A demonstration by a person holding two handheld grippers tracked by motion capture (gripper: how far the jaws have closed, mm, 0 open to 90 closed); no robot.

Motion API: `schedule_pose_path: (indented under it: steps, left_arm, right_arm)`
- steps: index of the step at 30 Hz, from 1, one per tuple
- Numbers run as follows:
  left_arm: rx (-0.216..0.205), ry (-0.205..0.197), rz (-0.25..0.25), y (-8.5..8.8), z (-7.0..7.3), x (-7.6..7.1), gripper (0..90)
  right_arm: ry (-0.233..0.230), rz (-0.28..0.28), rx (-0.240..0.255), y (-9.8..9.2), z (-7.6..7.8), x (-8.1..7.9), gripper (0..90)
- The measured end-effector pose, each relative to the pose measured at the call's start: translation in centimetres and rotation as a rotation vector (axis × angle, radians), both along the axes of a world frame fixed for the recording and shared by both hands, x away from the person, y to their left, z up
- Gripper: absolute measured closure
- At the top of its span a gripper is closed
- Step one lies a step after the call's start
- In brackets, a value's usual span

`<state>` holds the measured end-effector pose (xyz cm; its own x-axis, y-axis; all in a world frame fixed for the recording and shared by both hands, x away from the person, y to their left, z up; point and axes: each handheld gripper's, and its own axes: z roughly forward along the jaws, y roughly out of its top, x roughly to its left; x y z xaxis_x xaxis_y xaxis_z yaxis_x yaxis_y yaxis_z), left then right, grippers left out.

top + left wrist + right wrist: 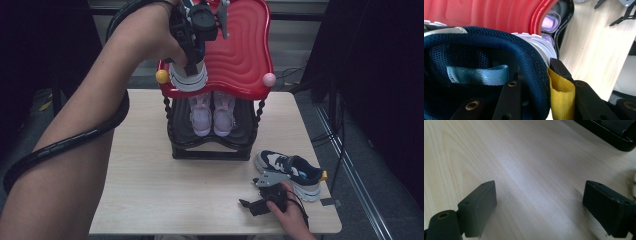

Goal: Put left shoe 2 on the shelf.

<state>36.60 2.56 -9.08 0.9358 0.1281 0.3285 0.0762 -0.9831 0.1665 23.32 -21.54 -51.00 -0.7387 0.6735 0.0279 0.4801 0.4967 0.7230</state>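
Observation:
A navy and white sneaker (189, 80) rests at the left front of the rack's red top shelf (240, 55). My left gripper (191, 59) is shut on its heel. In the left gripper view one jaw is inside the navy mesh collar (474, 50) and the other is outside, against the yellow pull tab (560, 95); the left gripper (534, 75) pinches the collar between them. The matching sneaker (290, 172) lies on the table at the right front. My right gripper (248, 192) sits low just left of it, open, with bare wood between its jaws (539, 195).
A pair of pale pink shoes (212, 114) stands on the rack's black lower shelf (210, 145). The rack occupies the table's far middle. The rack's black base (609, 135) is ahead of the right gripper. Light wood tabletop (150, 190) spreads at front left.

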Motion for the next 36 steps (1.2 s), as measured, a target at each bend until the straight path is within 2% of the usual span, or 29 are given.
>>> schedule_pose_path:
  steps: [9, 12, 15, 17, 23, 26, 27, 31, 36]
  left_arm:
    - [0.008, -0.014, -0.026, -1.0, -0.1, 0.9, 72.3]
    - [0.028, -0.018, -0.035, -1.4, -0.1, 1.2, 72.3]
    - [0.021, -0.014, -0.029, -1.7, -0.3, 1.4, 72.2]
    - [0.036, -0.023, -0.048, -1.9, -0.3, 1.7, 72.2]
    - [0.039, -0.041, -0.050, -2.2, -0.5, 2.2, 71.8]
    - [0.033, -0.036, -0.035, -2.3, -0.7, 2.3, 71.8]
    - [0.044, -0.045, -0.048, -2.4, -0.7, 2.3, 71.8]
    - [0.029, -0.043, -0.051, -2.5, -1.0, 2.4, 71.6]
    - [0.039, -0.057, -0.058, -2.7, -1.2, 2.6, 71.4]
  right_arm:
    - [0.000, 0.000, 0.000, 0.0, 0.0, 0.0, 11.3]
    - [0.000, 0.000, 0.000, 0.0, 0.0, 0.0, 11.3]
    - [0.000, 0.000, 0.000, 0.0, 0.0, 0.0, 11.2]
    - [-0.001, 0.000, 0.000, 0.0, 0.0, 0.0, 11.3]
    - [0.000, 0.000, 0.000, 0.0, 0.0, 0.0, 11.3]
    - [0.000, 0.000, 0.000, 0.0, 0.0, 0.0, 11.3]
    - [0.000, 0.000, 0.000, 0.0, 0.0, 0.0, 11.3]
    - [0.000, 0.000, 0.000, 0.0, 0.0, 0.0, 11.2]
    - [0.000, 0.000, 0.000, 0.0, 0.0, 0.0, 11.3]
